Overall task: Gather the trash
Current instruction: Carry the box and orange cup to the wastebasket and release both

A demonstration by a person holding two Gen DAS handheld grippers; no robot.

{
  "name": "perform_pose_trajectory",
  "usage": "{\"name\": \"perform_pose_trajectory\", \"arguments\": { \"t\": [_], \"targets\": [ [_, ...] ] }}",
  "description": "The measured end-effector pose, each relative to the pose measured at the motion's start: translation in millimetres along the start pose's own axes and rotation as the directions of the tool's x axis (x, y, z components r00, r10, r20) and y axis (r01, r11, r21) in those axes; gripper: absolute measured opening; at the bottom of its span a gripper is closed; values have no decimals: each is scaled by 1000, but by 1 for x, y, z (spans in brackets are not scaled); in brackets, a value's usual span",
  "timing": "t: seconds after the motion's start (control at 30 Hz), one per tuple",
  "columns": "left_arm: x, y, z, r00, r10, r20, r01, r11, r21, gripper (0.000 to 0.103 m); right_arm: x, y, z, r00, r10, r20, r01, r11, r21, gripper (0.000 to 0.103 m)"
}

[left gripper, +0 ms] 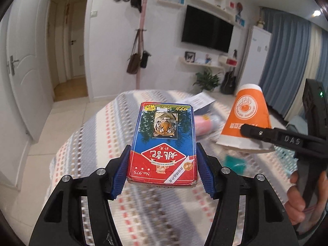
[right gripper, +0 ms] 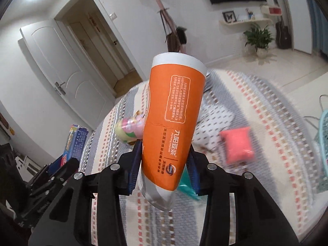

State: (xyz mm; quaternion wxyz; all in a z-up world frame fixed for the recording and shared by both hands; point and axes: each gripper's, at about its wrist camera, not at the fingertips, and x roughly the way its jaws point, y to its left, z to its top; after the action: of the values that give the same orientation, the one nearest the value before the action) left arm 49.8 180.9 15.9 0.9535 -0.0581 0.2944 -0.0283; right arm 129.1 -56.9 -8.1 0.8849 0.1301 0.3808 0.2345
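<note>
Left gripper (left gripper: 162, 170) is clamped on the playing-card box (left gripper: 164, 141), blue pads pressing both long sides, and the box hangs clear above the striped tablecloth (left gripper: 90, 143). Over to the box's right, the right gripper (right gripper: 163, 165) has its pads squeezed onto the orange paper cup (right gripper: 174, 119), which sits tilted in the grip with its white rim pointing away from the camera and its crushed grey base nearest the lens. The cup is lifted off the tablecloth too, just beside the card box. A hand (left gripper: 301, 201) shows on the right gripper's handle. Below the cup on the cloth lie a pink packet (right gripper: 237, 143), a teal wrapper (right gripper: 184, 186) right under the cup's base, and a pastel pink-and-yellow bottle (right gripper: 129, 129) on its far side, all blurred
</note>
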Motion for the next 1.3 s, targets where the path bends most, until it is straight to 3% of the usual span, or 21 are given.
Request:
{"name": "perform_pose_trajectory", "arguments": {
  "t": [0.33,0.67,0.83,0.9,1.0,1.3],
  "targets": [
    [4,-87,14,991,-129,39,126,990,63,58,-65,-51,9,985,-124,117,121,992,39,38],
    [48,-183,27,971,-241,-12,240,962,132,58,-111,-152,10,951,-269,152,235,950,207,39],
    [83,-236,25,951,-296,-85,306,938,164,58,-123,-219,1,931,-342,125,288,902,321,41],
    [101,-263,21,933,-330,-145,353,917,184,59,-128,-244,-4,923,-368,113,306,880,364,41],
    [127,-302,14,920,-334,-206,378,896,232,59,-137,-278,-12,905,-414,95,342,844,413,41],
    [187,-379,-6,863,-370,-344,460,856,237,59,-148,-365,-41,864,-503,4,424,733,531,42]
  ]
}}
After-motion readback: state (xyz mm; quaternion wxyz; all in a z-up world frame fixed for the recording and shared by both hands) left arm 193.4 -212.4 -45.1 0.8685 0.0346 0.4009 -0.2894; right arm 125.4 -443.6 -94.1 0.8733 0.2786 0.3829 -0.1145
